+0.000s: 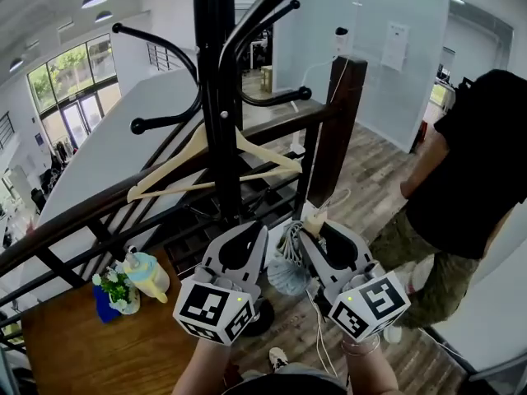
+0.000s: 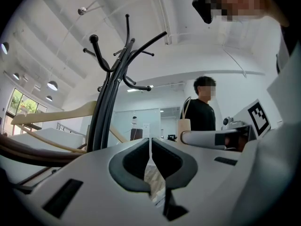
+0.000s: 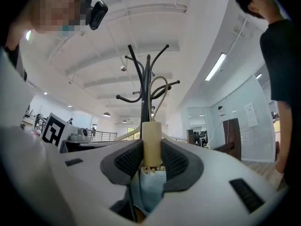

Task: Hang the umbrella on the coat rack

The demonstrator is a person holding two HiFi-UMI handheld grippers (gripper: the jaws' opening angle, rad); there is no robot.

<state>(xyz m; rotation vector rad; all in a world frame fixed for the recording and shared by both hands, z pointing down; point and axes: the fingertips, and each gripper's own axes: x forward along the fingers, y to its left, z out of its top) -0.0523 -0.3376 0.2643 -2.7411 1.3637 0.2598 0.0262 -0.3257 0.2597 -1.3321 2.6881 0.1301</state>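
Where the black metal rack (image 1: pixel 216 97) rises at the middle of the head view, its slim tubes curve out into at least four ball-tipped hooks, and one pale wooden hanger (image 1: pixel 193 151) hangs from it. Just below the rack are two grey plastic grippers, each carrying one cube of black-and-white square markers. The right gripper (image 3: pixel 151 149) has its ribbed dark pads clamped on the smooth, cream, cylindrical handle (image 3: pixel 151 140) of the single umbrella (image 1: pixel 286 268). The umbrella's pleated light-blue fabric is bunched below the jaws and lies between the two grippers, clear of the hooks. The left gripper (image 2: pixel 150 147) has its rounded dark jaws together, with only a hairline slit between them. Some patterned fabric shows beneath, but whether the jaws pinch it cannot be told. One dark wooden railing (image 1: pixel 123 200) runs across behind the rack, over a floor (image 1: pixel 370 171) of grey-brown planks. One person (image 1: pixel 469 155) in a black top stands at the right.
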